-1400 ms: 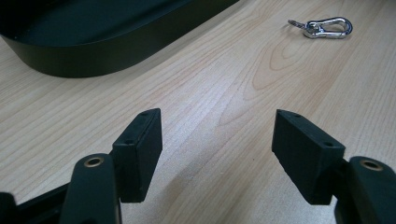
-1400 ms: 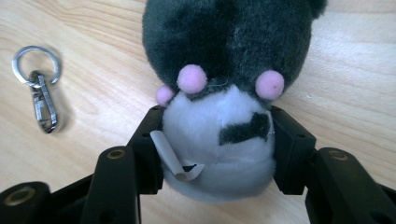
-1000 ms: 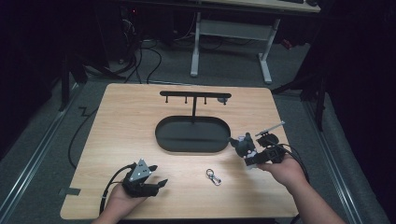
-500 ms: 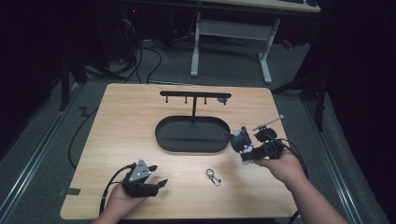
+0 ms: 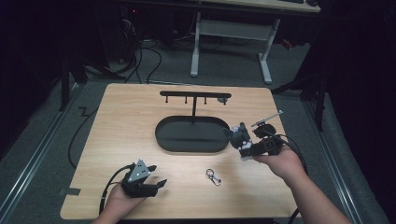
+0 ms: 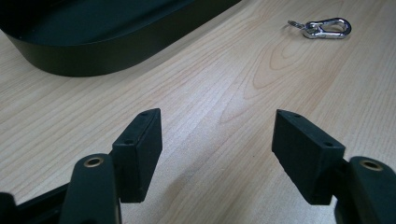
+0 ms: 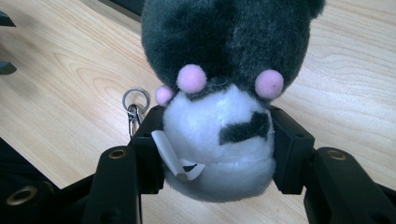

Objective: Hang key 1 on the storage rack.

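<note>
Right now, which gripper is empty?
The left gripper, at the table's near edge: its fingers stand apart over bare wood. The right gripper clamps the plush toy.

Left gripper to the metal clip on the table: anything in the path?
Nothing visible. The left gripper is open over bare wood, and the clip lies ahead past its right jaw. The black tray sits off to the other side. The right gripper holds a plush toy farther away.

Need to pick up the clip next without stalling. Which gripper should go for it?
Left. The left gripper is open and empty, with the clip just ahead of it. The right gripper is shut on the plush.
</note>
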Demonstrator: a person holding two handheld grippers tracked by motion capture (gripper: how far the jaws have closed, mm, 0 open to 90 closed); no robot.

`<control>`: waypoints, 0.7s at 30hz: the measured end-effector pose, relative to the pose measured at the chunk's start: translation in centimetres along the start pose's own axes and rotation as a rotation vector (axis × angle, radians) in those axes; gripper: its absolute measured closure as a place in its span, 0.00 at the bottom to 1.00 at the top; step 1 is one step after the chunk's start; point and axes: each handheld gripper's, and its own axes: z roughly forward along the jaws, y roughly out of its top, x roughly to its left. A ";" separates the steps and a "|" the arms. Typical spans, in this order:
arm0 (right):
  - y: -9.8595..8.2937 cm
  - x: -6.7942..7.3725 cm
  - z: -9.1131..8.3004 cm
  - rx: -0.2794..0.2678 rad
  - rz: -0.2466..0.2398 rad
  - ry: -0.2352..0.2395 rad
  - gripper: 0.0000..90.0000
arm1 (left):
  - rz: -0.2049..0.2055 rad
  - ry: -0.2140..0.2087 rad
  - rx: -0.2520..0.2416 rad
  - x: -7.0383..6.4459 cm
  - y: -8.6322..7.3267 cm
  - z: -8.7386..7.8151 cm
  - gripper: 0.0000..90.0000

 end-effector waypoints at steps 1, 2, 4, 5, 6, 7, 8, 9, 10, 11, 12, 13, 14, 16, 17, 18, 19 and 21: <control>0.0 0.0 0.0 0.000 0.000 0.000 0.54 | 0.000 0.000 0.000 0.0 0.0 0.0 0.38; 0.2 0.1 -0.1 0.000 -0.003 0.003 0.54 | -0.001 0.002 -0.001 0.0 0.0 0.0 0.38; 0.5 0.2 -0.2 -0.002 -0.007 0.003 0.54 | -0.001 0.003 -0.001 0.0 -0.1 0.0 0.38; 0.7 0.2 -0.3 -0.005 -0.003 0.011 0.54 | -0.002 0.003 0.000 0.0 -0.1 -0.1 0.38; 0.8 0.3 -0.4 -0.012 0.001 0.016 0.54 | -0.002 0.003 0.000 0.0 -0.1 -0.1 0.38; 1.0 0.3 -0.6 -0.013 0.000 0.016 0.54 | -0.003 0.003 0.000 0.1 -0.1 0.0 0.38; 1.0 0.3 -0.6 -0.013 0.000 0.016 0.54 | -0.003 0.003 0.000 0.1 -0.1 0.0 0.38; 1.5 0.4 -0.9 -0.016 -0.005 0.017 0.54 | -0.002 0.002 0.002 0.0 -0.1 0.0 0.38; 1.5 0.4 -0.9 -0.016 -0.005 0.017 0.54 | -0.002 0.002 0.002 0.0 -0.1 0.0 0.38; 2.1 0.5 -1.3 -0.023 -0.007 0.020 0.54 | -0.001 0.001 0.001 0.1 -0.1 0.0 0.38; 2.1 0.5 -1.3 -0.023 -0.007 0.020 0.54 | -0.001 0.001 0.001 0.1 -0.1 0.0 0.38; 2.6 0.7 -1.5 -0.021 -0.012 0.015 0.54 | 0.002 0.001 0.000 0.1 0.0 0.1 0.38; 2.6 0.7 -1.5 -0.021 -0.012 0.015 0.54 | 0.002 0.001 0.000 0.1 0.0 0.1 0.38; 3.6 1.0 -1.9 -0.025 -0.022 0.011 0.54 | -0.001 0.003 -0.003 0.1 0.0 0.1 0.38; 4.0 1.2 -2.1 -0.032 -0.027 0.013 0.54 | 0.000 0.003 -0.003 0.2 0.0 0.0 0.38; 4.3 1.3 -2.2 -0.034 -0.031 0.011 0.54 | 0.000 0.003 -0.003 0.2 0.0 0.0 0.38; 4.6 1.5 -2.3 -0.034 -0.029 0.012 0.54 | 0.001 0.002 0.002 0.2 0.0 -0.1 0.38; 5.2 1.8 -2.4 -0.041 -0.040 0.012 0.54 | 0.001 0.002 -0.002 0.2 0.0 -0.1 0.38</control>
